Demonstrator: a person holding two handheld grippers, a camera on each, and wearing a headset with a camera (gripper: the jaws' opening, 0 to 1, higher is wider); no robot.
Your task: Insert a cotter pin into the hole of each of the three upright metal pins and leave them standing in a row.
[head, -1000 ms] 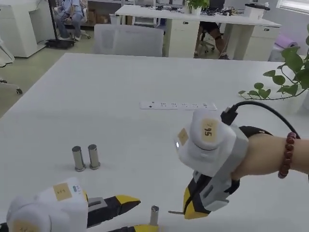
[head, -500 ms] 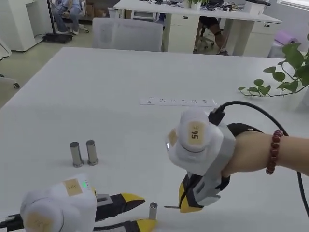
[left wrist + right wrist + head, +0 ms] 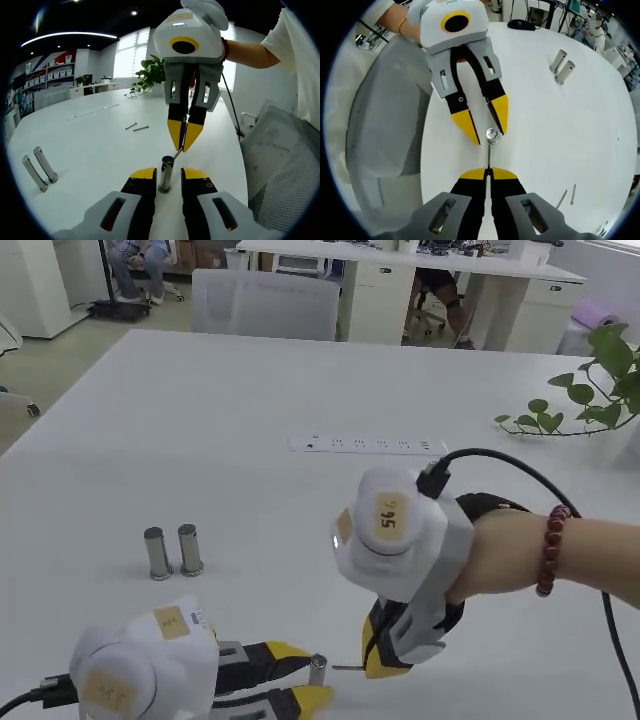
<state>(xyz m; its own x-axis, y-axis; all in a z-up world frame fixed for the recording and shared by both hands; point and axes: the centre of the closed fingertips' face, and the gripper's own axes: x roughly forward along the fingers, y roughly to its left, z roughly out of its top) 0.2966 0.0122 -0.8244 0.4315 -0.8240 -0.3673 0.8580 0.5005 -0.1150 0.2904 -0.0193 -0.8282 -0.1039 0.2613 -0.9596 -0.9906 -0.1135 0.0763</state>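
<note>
Left gripper view: my left gripper (image 3: pixel 169 174) sits slack-jawed astride one upright metal pin (image 3: pixel 166 172) near the table (image 3: pixel 300 390) edge, and the right gripper (image 3: pixel 185 142) pinches a cotter pin (image 3: pixel 489 157), its tip at the pin's head. Insertion is in hand, I judge; next I line the tip up with the hole and push gently. Two other pins (image 3: pixel 188 549) stand well apart, with bare table beyond.

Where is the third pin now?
Head view, bottom centre: the pin stands between the left tool's jaws, the right tool's cotter pin at its side.
</note>
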